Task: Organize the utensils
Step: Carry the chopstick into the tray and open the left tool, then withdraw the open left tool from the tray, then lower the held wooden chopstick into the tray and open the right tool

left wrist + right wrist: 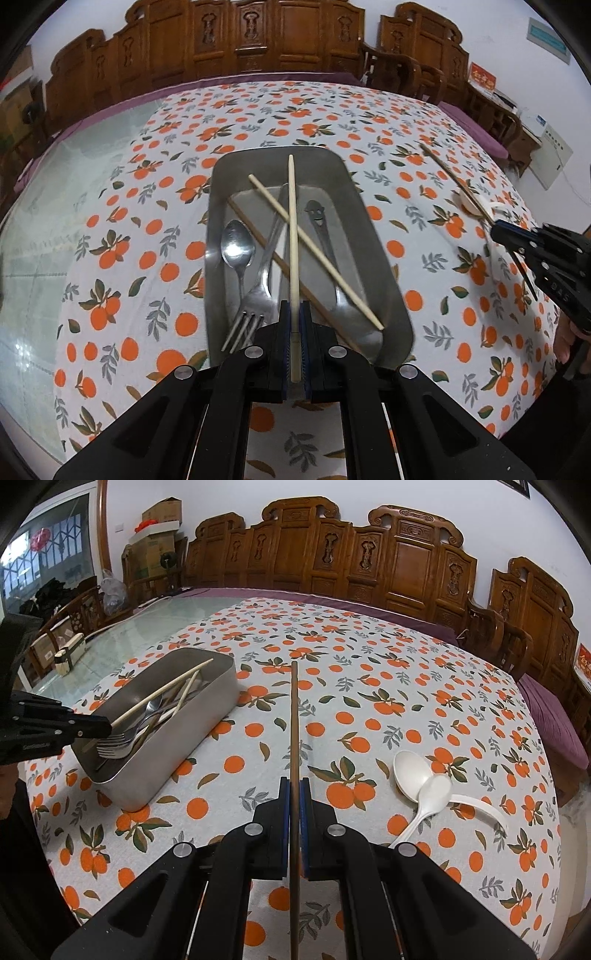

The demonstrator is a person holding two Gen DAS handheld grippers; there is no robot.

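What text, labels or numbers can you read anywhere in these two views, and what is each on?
Nothing reads clearly enough to quote.
Red wall sign: yellow characters, blurred.
Green wall notice: too small.
Cardboard boxes: print too small.
Left tool: embossed lettering on its body, too faint.

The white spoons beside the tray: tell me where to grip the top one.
Grip the upper white spoon on its slim handle, from above, tongs straddling it crosswise. Its bowl rests on the other spoon's bowl; the handle lies flat on the tablecloth.
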